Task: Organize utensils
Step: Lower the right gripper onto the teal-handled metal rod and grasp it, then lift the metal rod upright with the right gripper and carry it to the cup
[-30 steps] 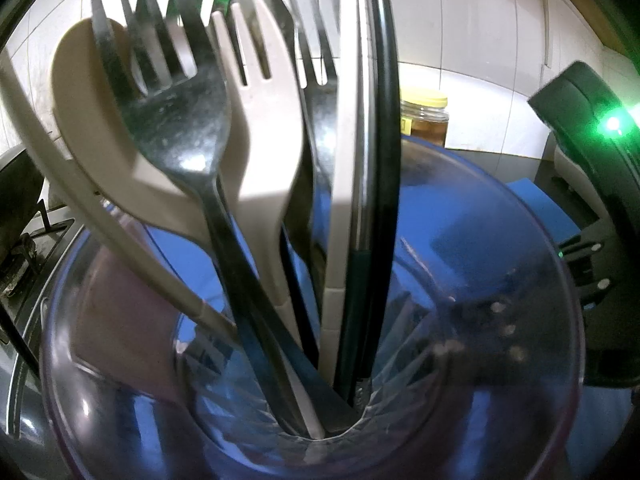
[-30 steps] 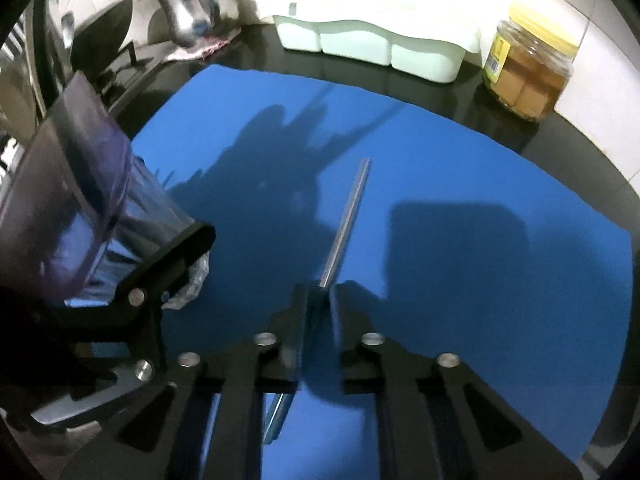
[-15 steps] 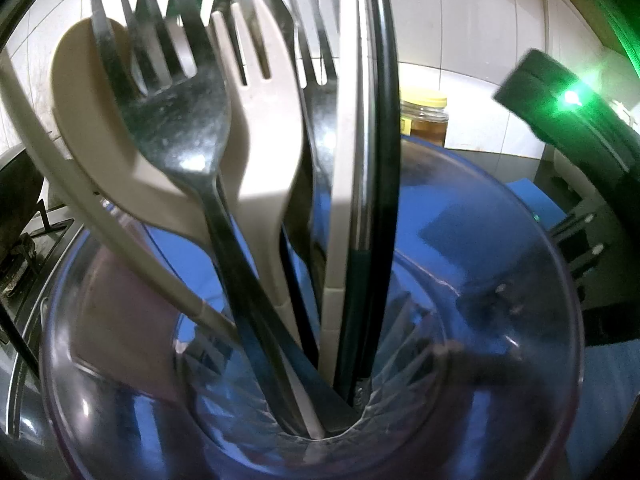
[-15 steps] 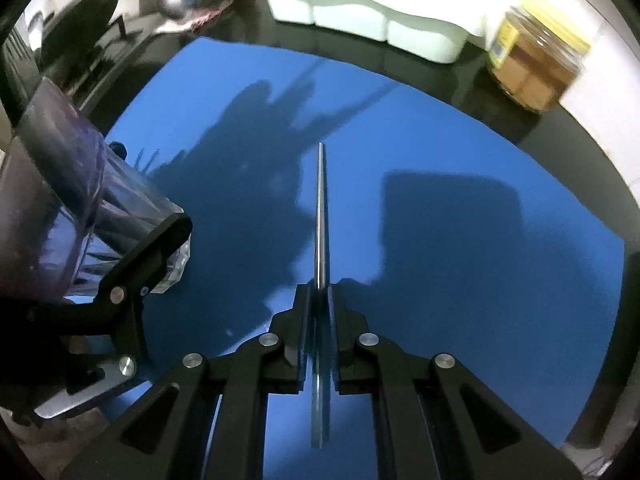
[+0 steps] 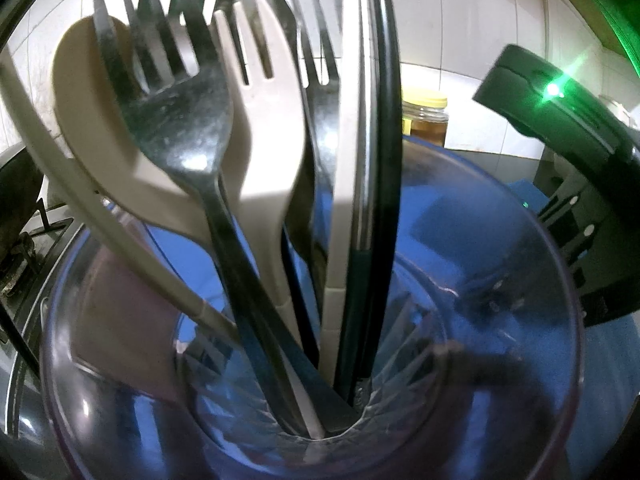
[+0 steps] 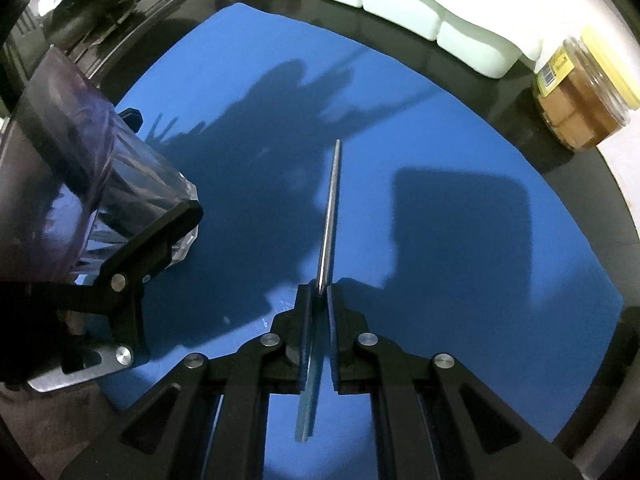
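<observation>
Clamping a thin metal utensil edge-on between nearly closed fingers, the right gripper hung above the blue mat that covered most of the dark counter. The utensil's shaft ran forward past the fingertips toward the middle of the mat, and its other end trailed back between the finger arms; whether it was a knife or a spoon handle could not be told.

At the mat's left edge, the left gripper held a clear purple-tinted glass, one black finger pressed against its faceted base; the opposite finger was hidden. Inside that glass stood steel forks, a cream plastic fork, a cream spoon and a dark-handled piece, their handles meeting at the bottom.

Near the counter's far right corner sat a yellow-lidded jar of brown contents, its yellow label showing a barcode but no legible writing. A pale green divided container lay along the back edge.
</observation>
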{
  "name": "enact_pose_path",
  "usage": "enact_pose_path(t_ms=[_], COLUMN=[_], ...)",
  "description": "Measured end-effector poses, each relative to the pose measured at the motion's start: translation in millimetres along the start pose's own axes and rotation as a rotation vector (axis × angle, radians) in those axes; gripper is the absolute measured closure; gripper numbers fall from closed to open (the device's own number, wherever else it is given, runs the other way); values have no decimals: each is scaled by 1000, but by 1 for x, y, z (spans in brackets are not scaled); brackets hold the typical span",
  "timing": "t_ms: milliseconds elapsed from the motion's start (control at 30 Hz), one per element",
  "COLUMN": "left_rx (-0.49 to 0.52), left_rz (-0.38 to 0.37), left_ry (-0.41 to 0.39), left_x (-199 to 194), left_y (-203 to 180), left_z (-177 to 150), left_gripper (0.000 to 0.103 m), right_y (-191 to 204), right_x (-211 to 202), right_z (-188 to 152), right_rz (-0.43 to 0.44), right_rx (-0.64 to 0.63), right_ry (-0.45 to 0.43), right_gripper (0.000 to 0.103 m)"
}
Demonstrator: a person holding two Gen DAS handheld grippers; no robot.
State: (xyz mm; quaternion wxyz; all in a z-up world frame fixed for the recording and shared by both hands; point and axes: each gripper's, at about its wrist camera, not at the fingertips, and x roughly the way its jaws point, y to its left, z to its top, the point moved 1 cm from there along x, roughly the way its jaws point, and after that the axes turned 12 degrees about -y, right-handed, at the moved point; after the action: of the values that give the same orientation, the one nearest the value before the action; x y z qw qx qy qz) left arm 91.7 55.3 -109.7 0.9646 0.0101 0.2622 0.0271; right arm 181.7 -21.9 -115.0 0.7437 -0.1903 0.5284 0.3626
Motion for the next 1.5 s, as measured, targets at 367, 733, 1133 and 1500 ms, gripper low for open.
enact_pose_path(t_ms=[367, 733, 1133, 1500], left_rx=[12, 19, 9, 7], left_rz=[14, 23, 10, 8], left_ry=[0, 0, 1, 0], left_x=[1, 0, 1, -1], left_y=[-6, -18, -16, -12], left_z=[0, 3, 4, 3], left_gripper=[23, 23, 23, 23], right_y=[-41, -46, -32, -21], right_x=[-6, -30, -77, -128], right_z=[-15, -31, -50, -53], right_rz=[173, 246, 216, 159], right_rx=[262, 366, 399, 377], right_ry=[-122, -275, -517, -693], right_gripper=[95, 95, 95, 95])
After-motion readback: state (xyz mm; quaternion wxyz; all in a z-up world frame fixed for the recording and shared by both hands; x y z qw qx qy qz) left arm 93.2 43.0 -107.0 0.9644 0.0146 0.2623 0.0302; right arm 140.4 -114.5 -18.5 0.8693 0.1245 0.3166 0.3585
